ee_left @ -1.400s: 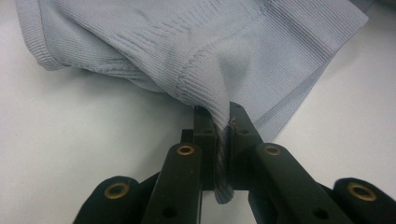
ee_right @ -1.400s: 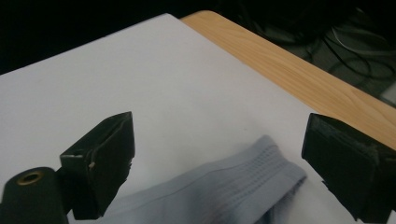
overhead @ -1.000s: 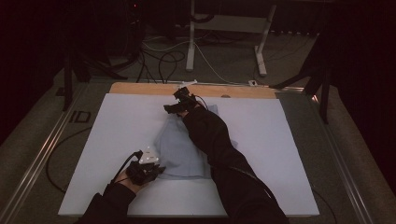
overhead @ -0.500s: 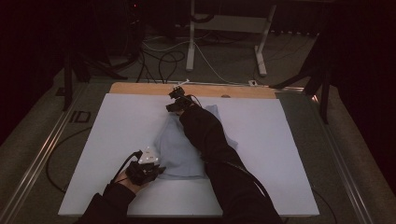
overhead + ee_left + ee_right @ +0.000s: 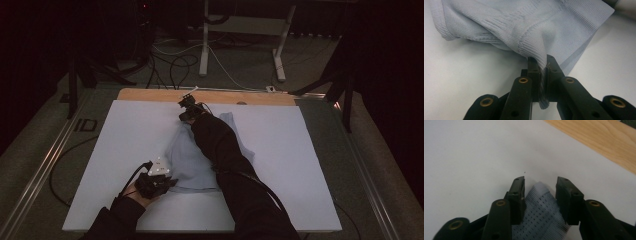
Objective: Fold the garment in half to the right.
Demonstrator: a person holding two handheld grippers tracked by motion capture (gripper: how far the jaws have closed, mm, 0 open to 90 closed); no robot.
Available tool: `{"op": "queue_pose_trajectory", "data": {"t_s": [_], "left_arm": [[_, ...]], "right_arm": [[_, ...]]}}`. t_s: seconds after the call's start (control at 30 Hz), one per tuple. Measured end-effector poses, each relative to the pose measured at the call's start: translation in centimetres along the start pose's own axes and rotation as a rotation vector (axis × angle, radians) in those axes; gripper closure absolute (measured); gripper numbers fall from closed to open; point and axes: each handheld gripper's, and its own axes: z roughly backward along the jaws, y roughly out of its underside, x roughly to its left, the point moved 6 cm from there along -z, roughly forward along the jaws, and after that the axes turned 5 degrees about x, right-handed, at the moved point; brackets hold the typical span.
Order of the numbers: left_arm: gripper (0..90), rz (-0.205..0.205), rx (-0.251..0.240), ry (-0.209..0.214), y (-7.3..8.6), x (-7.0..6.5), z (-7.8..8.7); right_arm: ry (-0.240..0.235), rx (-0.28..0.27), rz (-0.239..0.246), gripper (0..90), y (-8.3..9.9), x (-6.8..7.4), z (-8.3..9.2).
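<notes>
Item: pale blue-grey knitted garment [image 5: 200,155], rumpled, lying on the white sheet-covered table [image 5: 125,150], roughly mid-table and nearer the person than the bare wooden strip [image 5: 150,95] along the table's far edge. Near end of the garment: left gripper [image 5: 167,182], jaws pinched together on a ribbed hem fold, cloth bunched between the pads and rising from the sheet. Far end of the garment: right gripper [image 5: 540,186], jaws apart and just now closing, straddling a perforated mesh corner of the garment that lies between the pads, which do not yet press on it. Beyond it, plain white sheet, then the wooden strip. Handling note, as judgement: the far jaws should sink until the lower tips slide under the corner's edge, then close fully, catching both layers; the near grip should hold firm, unpulled, so the cloth does not drag away from the far jaws before they bite.
</notes>
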Motion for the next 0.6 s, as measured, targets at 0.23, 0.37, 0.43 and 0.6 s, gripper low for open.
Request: {"op": "queue_pose_trajectory", "data": {"t_s": [0.23, 0.37, 0.43, 0.6], "left_arm": [[86.6, -0.001, -0.008, 0.002, -0.1, 0.0, 0.0], [86.6, -0.004, -0.007, 0.001, -0.1, 0.0, 0.1], [86.5, -0.004, -0.008, 0.002, -0.1, -0.1, 0.1], [86.6, -0.015, -0.011, 0.0, -0.3, -0.2, 0.2]], "right_arm": [[0.005, 0.035, 0.029, 76.0, 0.2, 0.1, -0.4], [-0.008, 0.042, 0.03, 82.4, 0.1, 0.3, -0.2], [-0.013, 0.039, 0.046, 83.5, 0.1, 0.4, -0.1], [-0.023, 0.033, 0.118, 84.4, -0.3, 0.6, 0.8]]}}
